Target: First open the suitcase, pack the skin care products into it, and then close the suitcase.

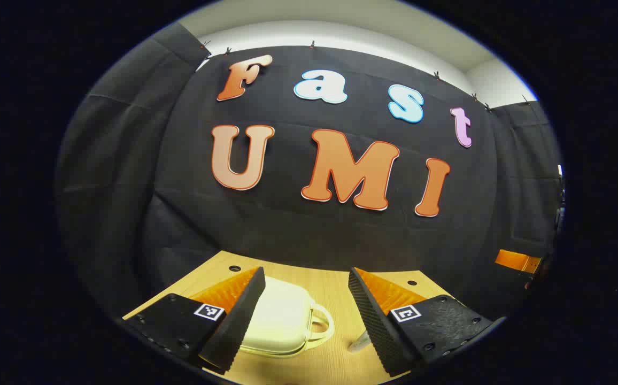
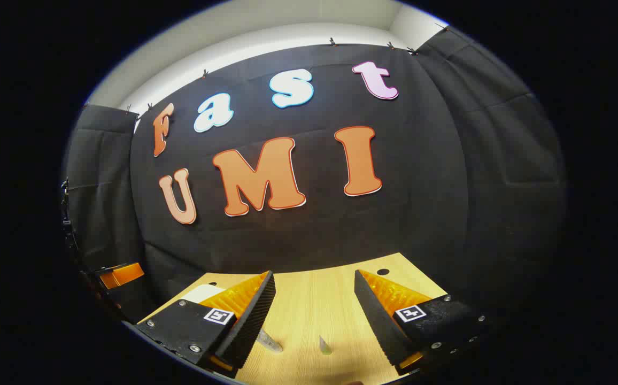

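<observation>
a cream suitcase lies closed and flat on the wooden table, its handle pointing right in the left gripper view; contents hidden. the left gripper hovers above it, fingers spread, holding nothing. the right gripper is likewise spread over the table, near two small clear tubes.

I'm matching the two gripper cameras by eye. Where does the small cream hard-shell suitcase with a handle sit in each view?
Left gripper view: the small cream hard-shell suitcase lies closed on the wooden table, low centre-left, partly behind the left finger.
Right gripper view: a pale corner at lower left, behind the left finger, is probably it.
Shared landmark: the wooden table's far edge with round holes.
</observation>
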Available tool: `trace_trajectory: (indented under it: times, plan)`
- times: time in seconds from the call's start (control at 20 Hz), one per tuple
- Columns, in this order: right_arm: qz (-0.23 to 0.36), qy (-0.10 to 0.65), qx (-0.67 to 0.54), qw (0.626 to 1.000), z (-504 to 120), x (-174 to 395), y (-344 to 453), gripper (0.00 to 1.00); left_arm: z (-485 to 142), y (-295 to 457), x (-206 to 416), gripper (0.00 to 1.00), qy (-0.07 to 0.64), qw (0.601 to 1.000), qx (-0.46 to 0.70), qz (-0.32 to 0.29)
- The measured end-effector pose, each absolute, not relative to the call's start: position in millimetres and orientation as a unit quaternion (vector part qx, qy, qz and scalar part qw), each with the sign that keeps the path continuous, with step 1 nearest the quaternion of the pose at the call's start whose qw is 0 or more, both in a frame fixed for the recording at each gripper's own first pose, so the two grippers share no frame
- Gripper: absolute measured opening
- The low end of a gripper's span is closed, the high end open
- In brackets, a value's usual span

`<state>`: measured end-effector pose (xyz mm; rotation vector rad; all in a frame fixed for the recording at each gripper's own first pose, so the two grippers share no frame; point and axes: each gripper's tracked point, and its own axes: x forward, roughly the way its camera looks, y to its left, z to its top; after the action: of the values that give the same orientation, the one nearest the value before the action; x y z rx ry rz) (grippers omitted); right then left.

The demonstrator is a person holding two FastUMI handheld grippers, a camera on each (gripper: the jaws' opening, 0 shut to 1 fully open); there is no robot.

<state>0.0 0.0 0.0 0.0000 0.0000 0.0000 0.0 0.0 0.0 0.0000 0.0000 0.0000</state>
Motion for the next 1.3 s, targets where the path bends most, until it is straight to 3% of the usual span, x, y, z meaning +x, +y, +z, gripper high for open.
trace_trajectory:
  times: [0.3,0.85,1.1,1.3]
  plan:
    - [0.0,0.004,-0.018,1.0,10.9,-1.8,3.3,0.94,5.2,-14.4,21.2,0.97,0.019,0.999,-0.022,-0.034]
    - [0.001,0.016,-0.037,0.999,27.3,6.7,-41.5,0.94,27.7,-15.7,8.4,0.97,0.015,0.999,0.019,0.038]
    - [-0.016,0.013,-0.036,0.999,38.0,4.2,-59.0,0.94,41.0,-26.1,1.8,1.0,-0.004,0.999,0.02,0.042]
    - [-0.036,0.027,-0.035,0.998,25.3,8.5,-69.3,0.94,19.2,-27.9,19.0,0.97,0.031,0.999,0.019,0.038]
